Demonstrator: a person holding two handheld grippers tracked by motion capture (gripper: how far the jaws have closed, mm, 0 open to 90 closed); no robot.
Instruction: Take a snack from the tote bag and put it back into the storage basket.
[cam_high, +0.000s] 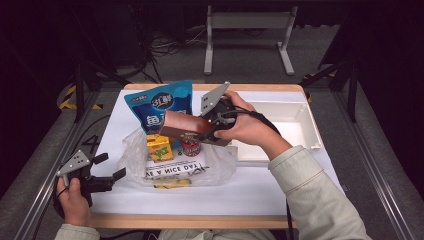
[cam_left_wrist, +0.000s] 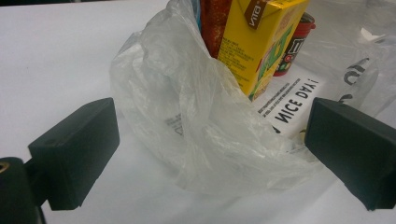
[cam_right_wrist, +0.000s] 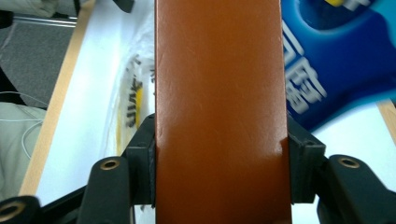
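Above the clear plastic bag (cam_high: 175, 167) at mid-worktop, the right gripper (cam_high: 200, 129) clamps its jaws on a brown box (cam_high: 182, 126), held level. Near the worktop's left front corner, the left gripper (cam_high: 107, 167) rests low, jaws wide.

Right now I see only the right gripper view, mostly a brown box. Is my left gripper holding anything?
Observer: No. The left gripper is open, with the plastic bag's left edge between its jaws.
Operator: What's under the box?
Observer: The brown box hangs above a yellow carton and a red can.
Operator: Where's the tray?
Observer: The white tray sits on the table's right side, beyond your right hand.
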